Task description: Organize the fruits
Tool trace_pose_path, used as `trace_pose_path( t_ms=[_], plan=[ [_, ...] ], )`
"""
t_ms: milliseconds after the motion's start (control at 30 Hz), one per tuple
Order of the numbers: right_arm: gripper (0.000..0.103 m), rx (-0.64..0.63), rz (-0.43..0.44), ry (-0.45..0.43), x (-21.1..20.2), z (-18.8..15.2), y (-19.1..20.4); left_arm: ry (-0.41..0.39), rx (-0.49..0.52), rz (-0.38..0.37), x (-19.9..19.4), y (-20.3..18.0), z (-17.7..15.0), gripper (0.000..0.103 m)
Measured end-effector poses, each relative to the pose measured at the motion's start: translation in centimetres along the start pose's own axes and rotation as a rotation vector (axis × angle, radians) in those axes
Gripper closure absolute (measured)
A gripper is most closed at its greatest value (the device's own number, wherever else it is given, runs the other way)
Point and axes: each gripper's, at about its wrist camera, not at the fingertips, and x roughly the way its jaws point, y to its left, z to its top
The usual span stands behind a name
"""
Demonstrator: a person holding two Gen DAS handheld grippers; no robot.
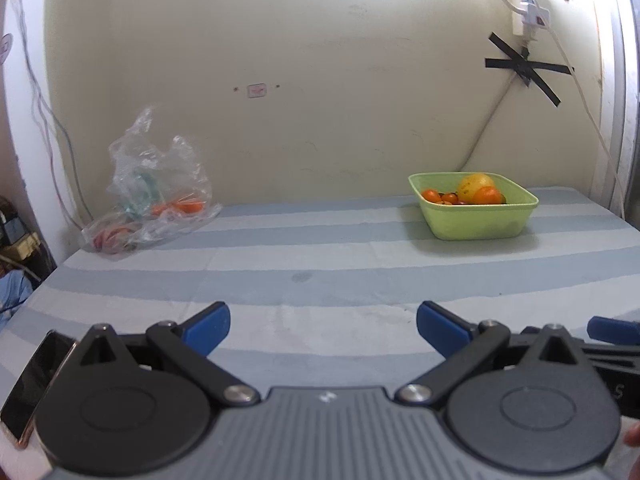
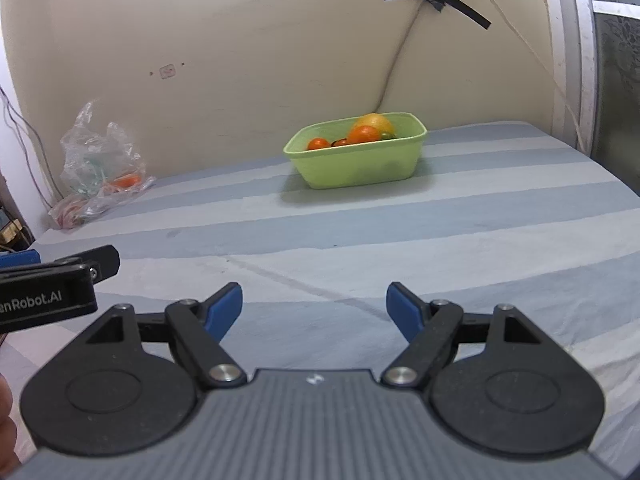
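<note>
A light green bowl (image 1: 476, 216) stands at the far right of the striped table, holding a yellow fruit (image 1: 475, 186) and several orange fruits (image 1: 486, 196). It also shows in the right wrist view (image 2: 356, 160). A clear plastic bag (image 1: 156, 184) with an orange fruit (image 1: 180, 207) inside lies at the far left by the wall, also in the right wrist view (image 2: 100, 168). My left gripper (image 1: 323, 330) is open and empty, low over the near table. My right gripper (image 2: 314, 310) is open and empty, beside the left one.
The table has a blue and white striped cloth (image 1: 320, 264). A phone (image 1: 34, 384) lies at the near left edge. Cables and black tape hang on the wall (image 1: 520, 66) behind the bowl. The left gripper's side (image 2: 48, 284) shows at the left of the right wrist view.
</note>
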Motion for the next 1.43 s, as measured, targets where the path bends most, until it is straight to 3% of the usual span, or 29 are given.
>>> trace_pose_path(
  t_ms=[367, 800, 1067, 1433],
  plan=[
    [0.022, -0.011, -0.118, -0.026, 1.9, 1.6, -2.6, 0.03, 0.062, -0.096, 5.3, -3.5, 1.5, 0.0],
    [0.017, -0.002, -0.199, -0.056, 4.6, 3.1, -4.0, 0.061, 0.039, -0.101, 10.7, -3.7, 2.3, 0.0],
    [0.017, -0.081, -0.217, -0.079, 5.2, 2.9, -3.0, 0.078, 0.034, -0.11, 11.6, -3.7, 2.1, 0.0],
    [0.017, -0.075, -0.2, -0.064, 5.4, 2.6, -2.7, 0.054, 0.027, -0.161, 11.2, -3.7, 2.1, 0.0]
  ],
)
